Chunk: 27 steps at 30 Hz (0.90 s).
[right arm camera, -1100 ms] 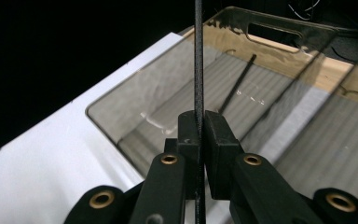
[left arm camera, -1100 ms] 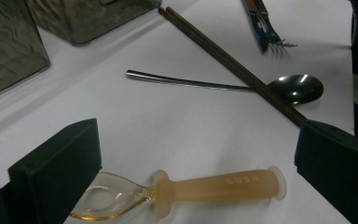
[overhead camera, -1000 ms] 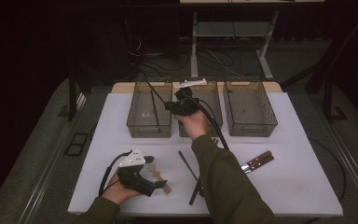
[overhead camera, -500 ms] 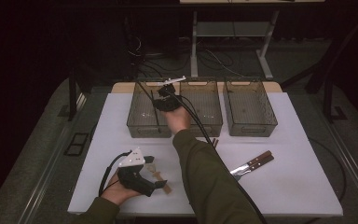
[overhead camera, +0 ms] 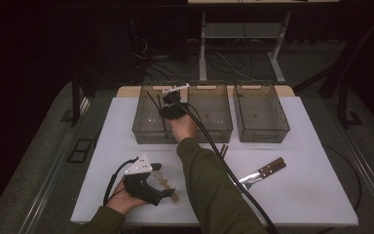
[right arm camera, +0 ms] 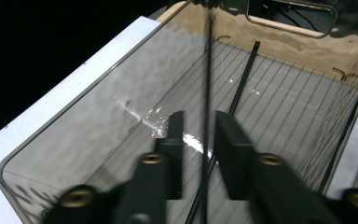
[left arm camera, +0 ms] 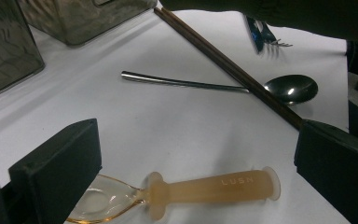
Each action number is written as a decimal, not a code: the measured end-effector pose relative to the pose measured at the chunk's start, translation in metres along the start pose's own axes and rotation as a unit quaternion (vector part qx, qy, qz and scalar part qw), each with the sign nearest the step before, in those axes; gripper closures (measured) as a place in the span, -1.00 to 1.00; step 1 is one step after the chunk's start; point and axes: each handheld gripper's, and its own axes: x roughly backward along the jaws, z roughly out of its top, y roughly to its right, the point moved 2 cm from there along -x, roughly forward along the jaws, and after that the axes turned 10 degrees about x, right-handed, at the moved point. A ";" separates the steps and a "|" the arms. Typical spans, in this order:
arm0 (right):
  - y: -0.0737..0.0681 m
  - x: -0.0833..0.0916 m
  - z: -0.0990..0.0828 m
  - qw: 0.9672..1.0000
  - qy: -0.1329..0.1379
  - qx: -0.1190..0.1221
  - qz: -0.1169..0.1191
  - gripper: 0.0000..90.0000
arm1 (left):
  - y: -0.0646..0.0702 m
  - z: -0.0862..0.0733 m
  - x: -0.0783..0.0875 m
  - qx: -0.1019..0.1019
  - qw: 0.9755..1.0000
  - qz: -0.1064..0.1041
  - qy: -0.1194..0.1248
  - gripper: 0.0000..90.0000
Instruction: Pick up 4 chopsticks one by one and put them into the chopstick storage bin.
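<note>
My right gripper (overhead camera: pixel 168 105) hangs over the left clear bin (overhead camera: pixel 143 130). In the right gripper view its jaws (right arm camera: pixel 198 116) have just been opening and stand a little apart. A thin black chopstick (right arm camera: pixel 208 70) stands upright in the gap, and the pads do not press on it. A second black chopstick (right arm camera: pixel 243 77) lies slanted inside the bin (right arm camera: pixel 98 93). My left gripper (overhead camera: pixel 163 180) rests at the table's front left, open (left arm camera: pixel 196 135), around a small spoon (left arm camera: pixel 214 189) with an orange handle and a clear bowl, without touching it.
Two more clear bins stand at the back, middle (overhead camera: pixel 209 127) and right (overhead camera: pixel 260 131). Brown chopsticks (left arm camera: pixel 223 65), a metal spoon (left arm camera: pixel 289 88) and a fork (left arm camera: pixel 265 39) lie on the white table (overhead camera: pixel 311 195). Wooden-handled cutlery (overhead camera: pixel 265 170) lies to the right.
My right hand moved left from the middle bin to the left bin and sank a little. The left gripper stayed still by the small spoon.
</note>
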 end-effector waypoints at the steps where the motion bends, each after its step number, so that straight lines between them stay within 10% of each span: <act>1: 0.000 0.001 0.001 1.000 0.001 0.001 0.003 0.48 | 0.000 0.000 0.000 0.001 1.000 0.000 0.000 -1.00; 27: 0.006 0.092 -0.018 0.996 0.015 0.053 0.070 -0.23 | -0.001 0.000 0.000 -0.001 1.000 0.003 0.001 -1.00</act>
